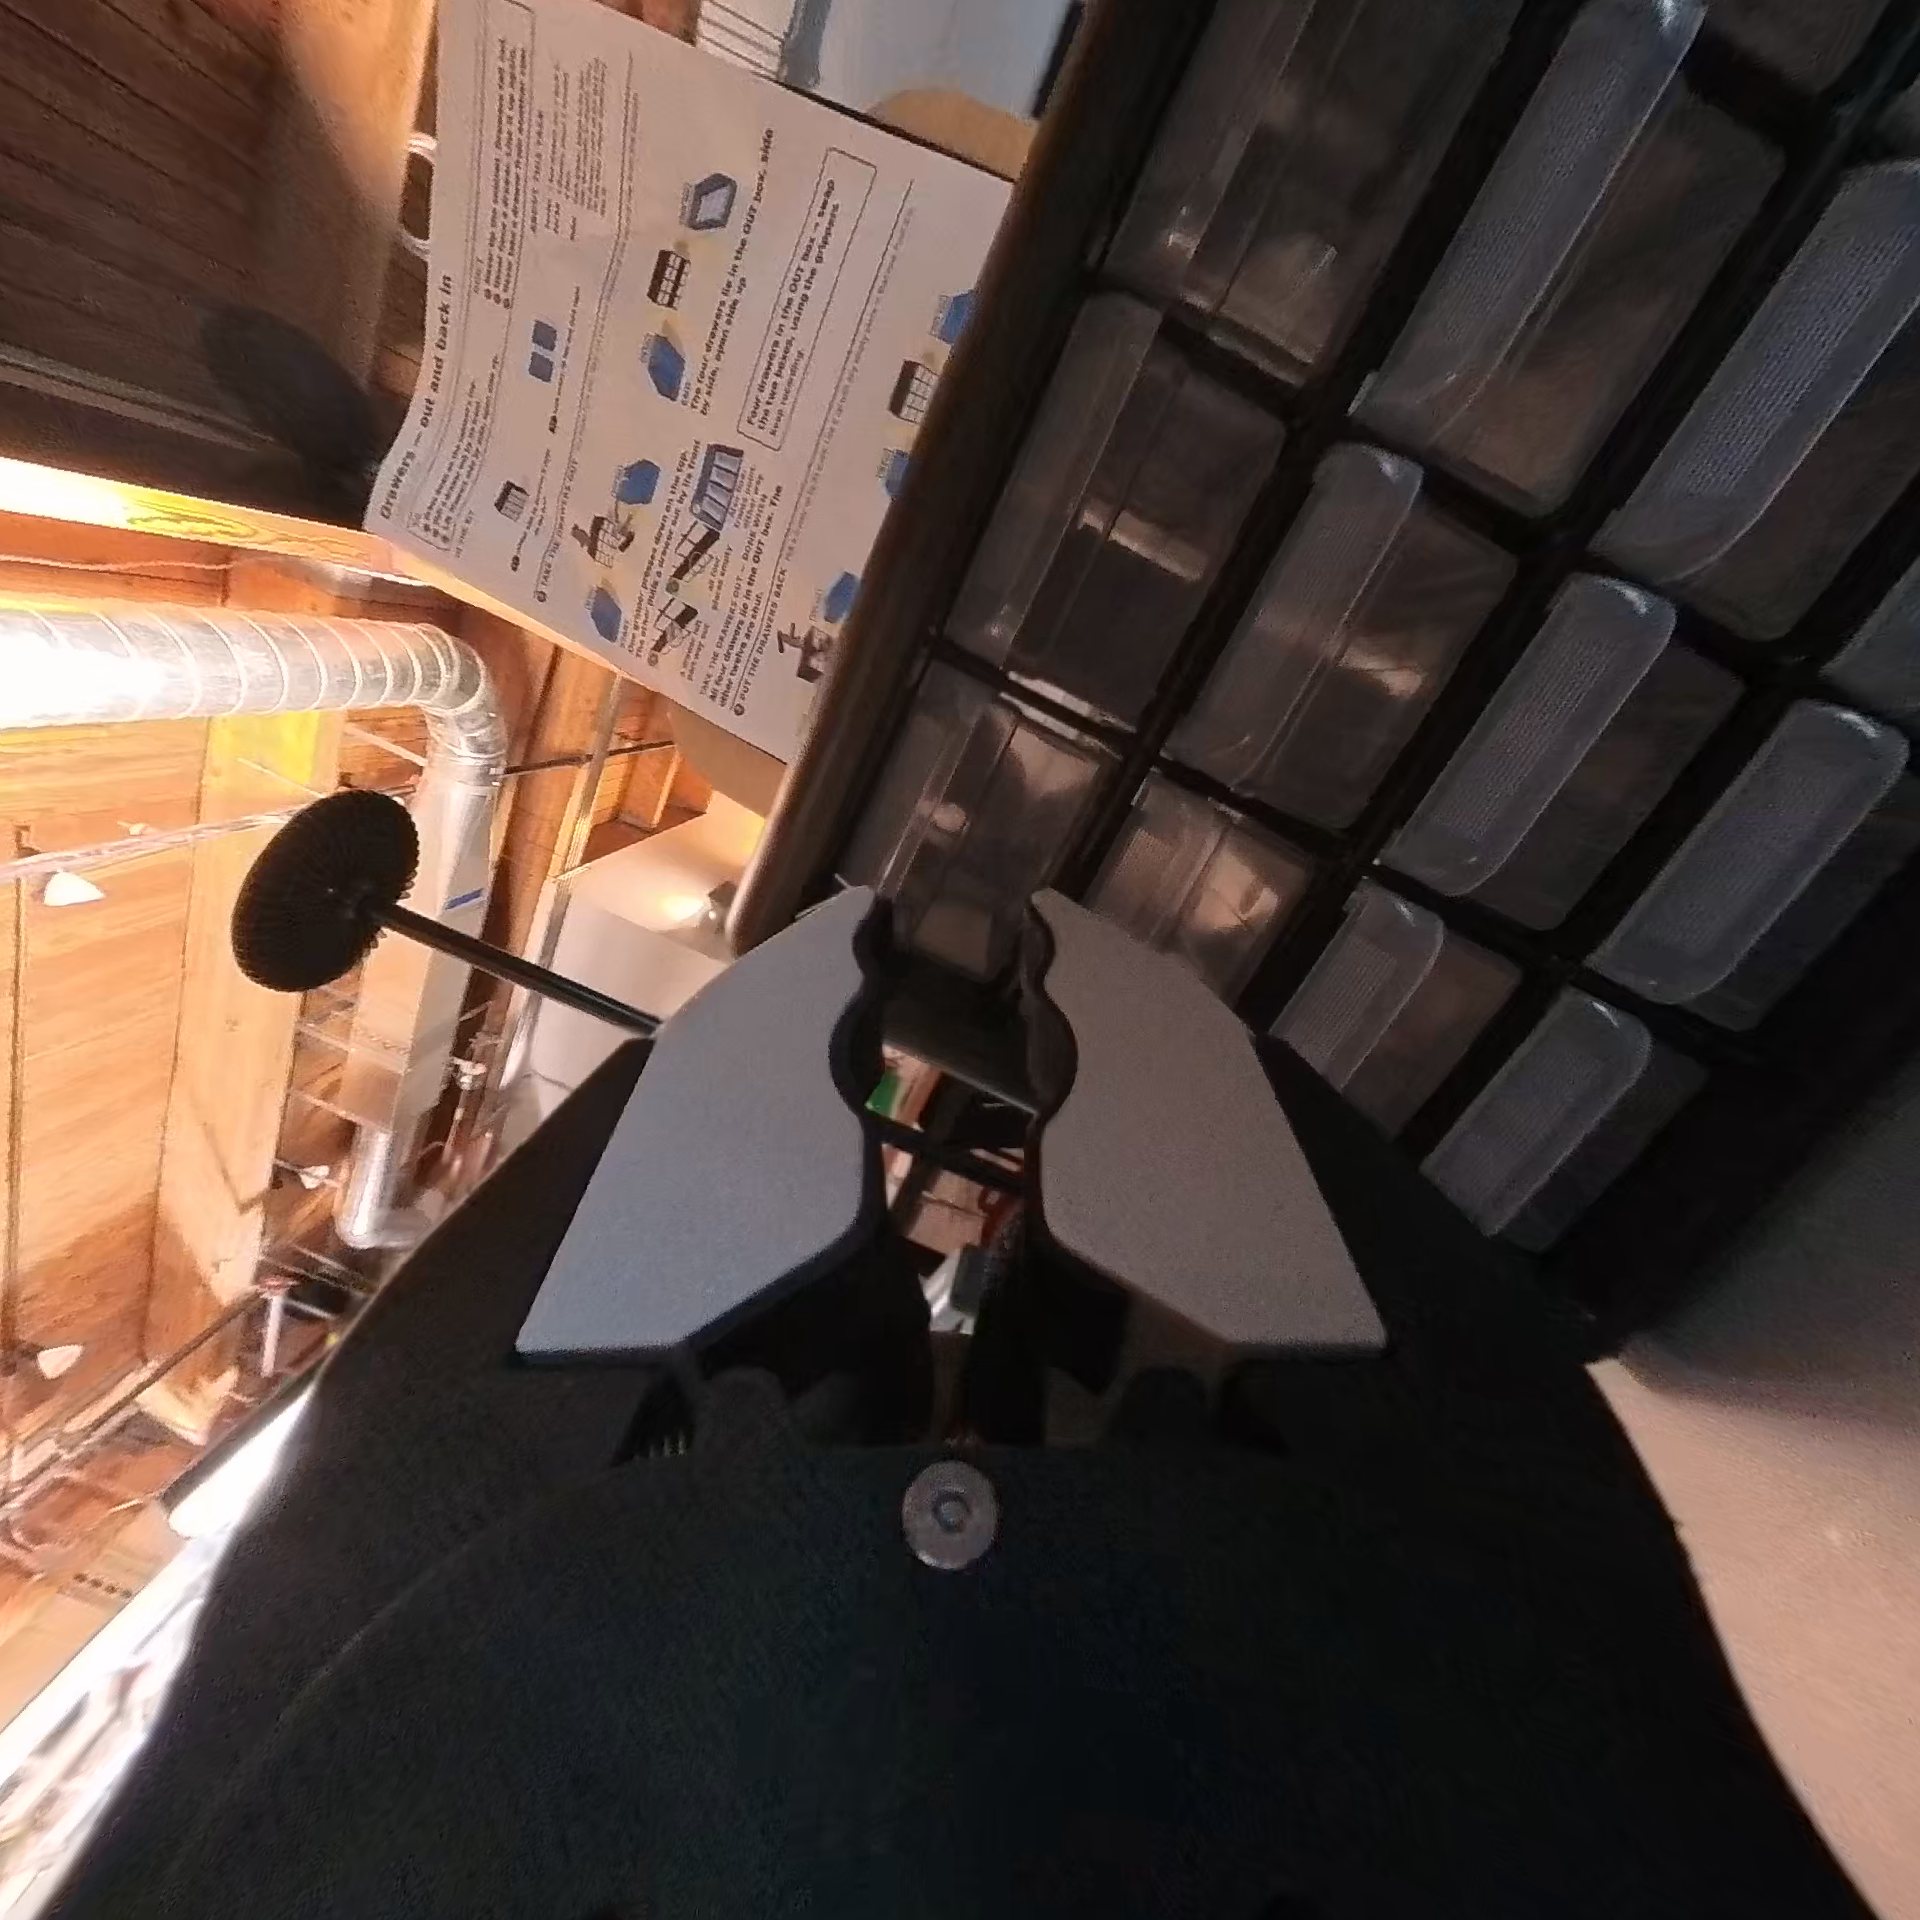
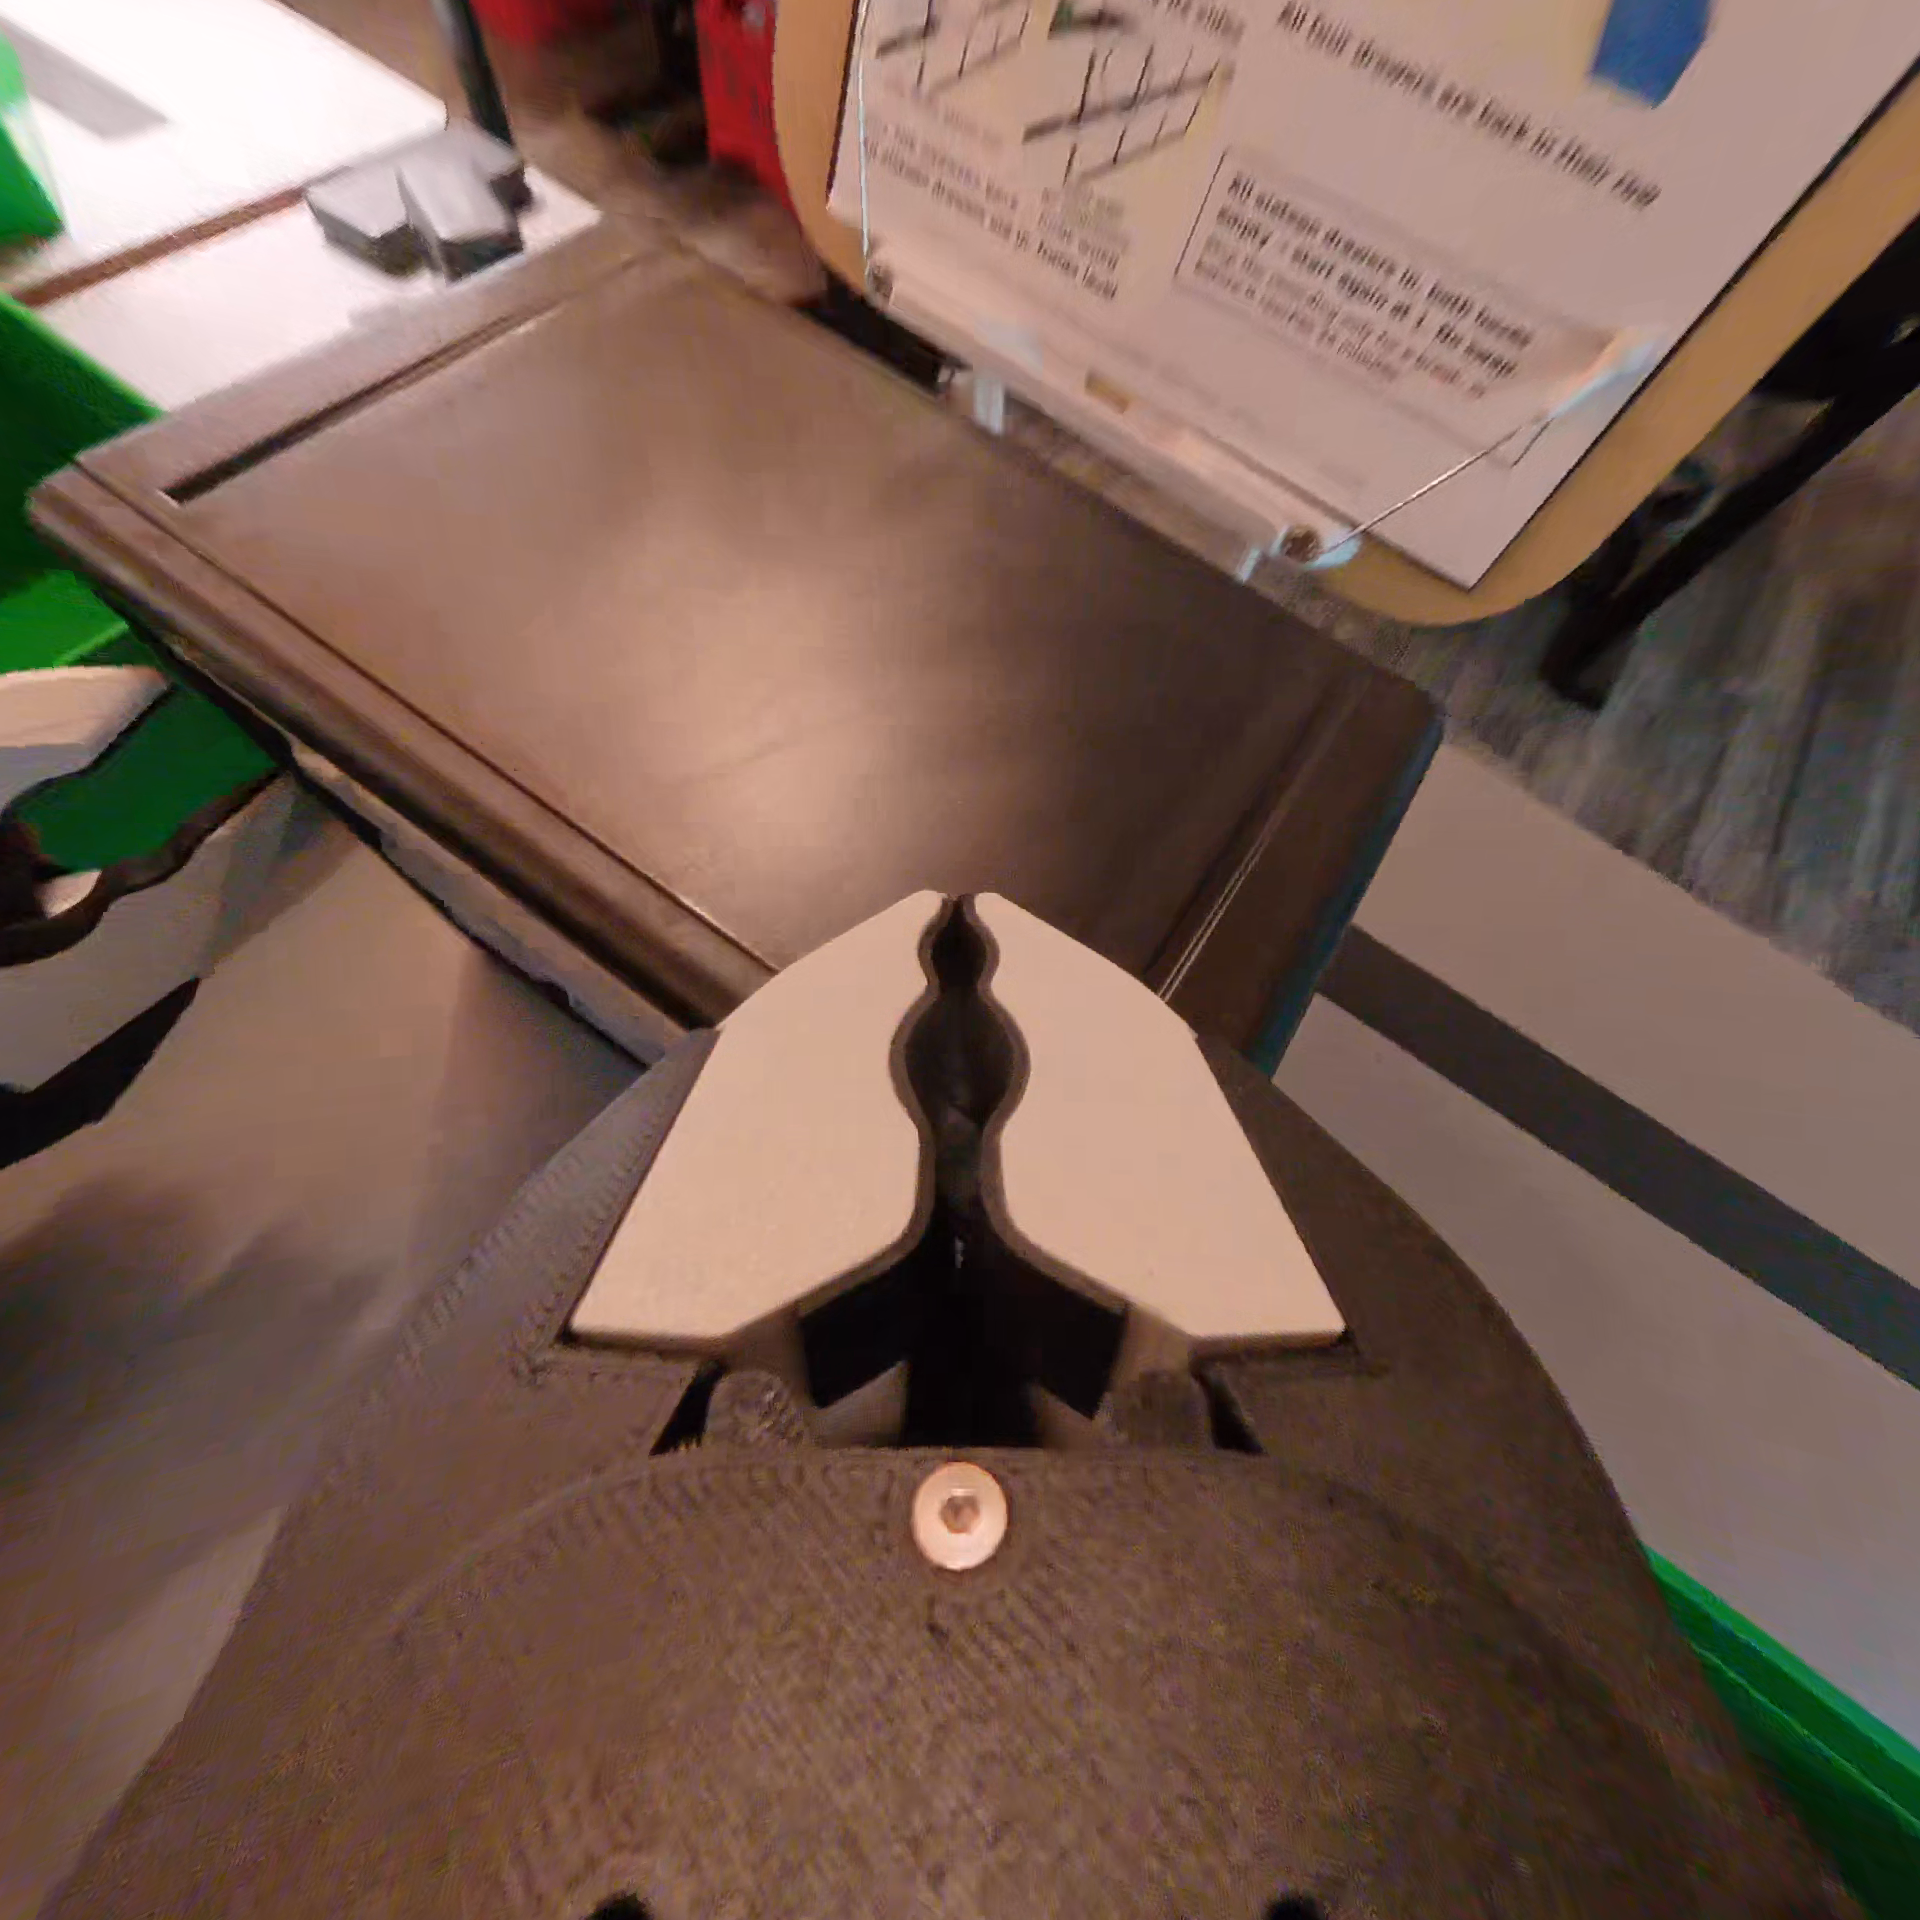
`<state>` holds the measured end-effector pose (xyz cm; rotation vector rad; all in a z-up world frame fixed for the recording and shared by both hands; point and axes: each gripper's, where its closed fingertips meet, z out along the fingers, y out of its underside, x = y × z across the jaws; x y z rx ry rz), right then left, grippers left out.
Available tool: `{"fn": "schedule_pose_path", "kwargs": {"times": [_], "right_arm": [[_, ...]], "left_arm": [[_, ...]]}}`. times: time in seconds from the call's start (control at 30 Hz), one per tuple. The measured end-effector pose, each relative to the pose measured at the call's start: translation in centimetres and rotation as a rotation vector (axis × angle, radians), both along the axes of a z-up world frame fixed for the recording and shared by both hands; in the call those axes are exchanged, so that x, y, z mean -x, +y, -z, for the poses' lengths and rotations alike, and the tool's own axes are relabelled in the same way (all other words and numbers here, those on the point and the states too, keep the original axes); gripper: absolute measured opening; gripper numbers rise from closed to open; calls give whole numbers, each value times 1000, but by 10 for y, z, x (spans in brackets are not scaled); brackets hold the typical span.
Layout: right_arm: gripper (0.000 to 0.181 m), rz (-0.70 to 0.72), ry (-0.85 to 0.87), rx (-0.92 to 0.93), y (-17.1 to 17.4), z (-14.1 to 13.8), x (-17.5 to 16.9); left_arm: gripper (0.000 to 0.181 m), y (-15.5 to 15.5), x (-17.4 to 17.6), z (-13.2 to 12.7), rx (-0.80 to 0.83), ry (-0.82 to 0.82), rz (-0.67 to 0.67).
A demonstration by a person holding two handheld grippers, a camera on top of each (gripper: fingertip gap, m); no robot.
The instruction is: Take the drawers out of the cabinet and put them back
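Observation:
The black cabinet (image 1: 1340,426) fills the right of the left wrist view, with several clear plastic drawers in its grid. My left gripper (image 1: 951,914) is turned on its side at the corner drawer (image 1: 966,821). Its two pads are shut on that clear drawer's front handle. In the right wrist view I look down on the cabinet's dark top (image 2: 779,623). My right gripper (image 2: 961,904) hovers over the top's near edge, shut, fingertips touching with nothing between them. One finger of the left gripper (image 2: 62,883) shows at the left edge of this view.
A printed instruction sheet (image 1: 665,343) stands on a holder behind the cabinet; it also shows in the right wrist view (image 2: 1299,208). A green bin (image 2: 62,561) is left of the cabinet and a green edge (image 2: 1787,1704) is near right. A black tape line (image 2: 1610,1153) crosses the white table.

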<state>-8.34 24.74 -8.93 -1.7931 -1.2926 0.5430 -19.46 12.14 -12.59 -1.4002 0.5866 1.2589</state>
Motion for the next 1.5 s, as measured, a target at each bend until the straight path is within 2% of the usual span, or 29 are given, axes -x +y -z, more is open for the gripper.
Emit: {"fn": "schedule_pose_path", "kwargs": {"times": [0.13, 0.3, 0.37, 0.5, 1.0, 1.23, 1.33, 1.5], "right_arm": [[2, -31, -71, 48, -1, 1, 0], [2, -36, -58, 30, -1, 1, 0], [2, -37, -48, 23, -1, 1, 0], [2, -39, -55, 21, -1, 1, 0], [2, -39, -32, 10, -1, 0, 0], [2, -42, -18, 9, -1, 0, 0], [2, -44, -19, 4, -1, 0, 0], [2, -40, -30, -7, -1, 0, 0]], "left_arm": [[24, 4, -5, -8, -6, 98, -24], [22, 12, -4, -6, 35, 191, -64], [21, 13, -1, -9, 5, 206, -87], [7, 13, 1, -16, -53, 286, -126], [7, -15, -15, -16, -69, 268, -92], [57, -18, -18, -10, -34, 120, 13], [72, -10, -11, -7, 66, 180, 6], [64, 5, 2, 0, 199, 255, -6]]}}
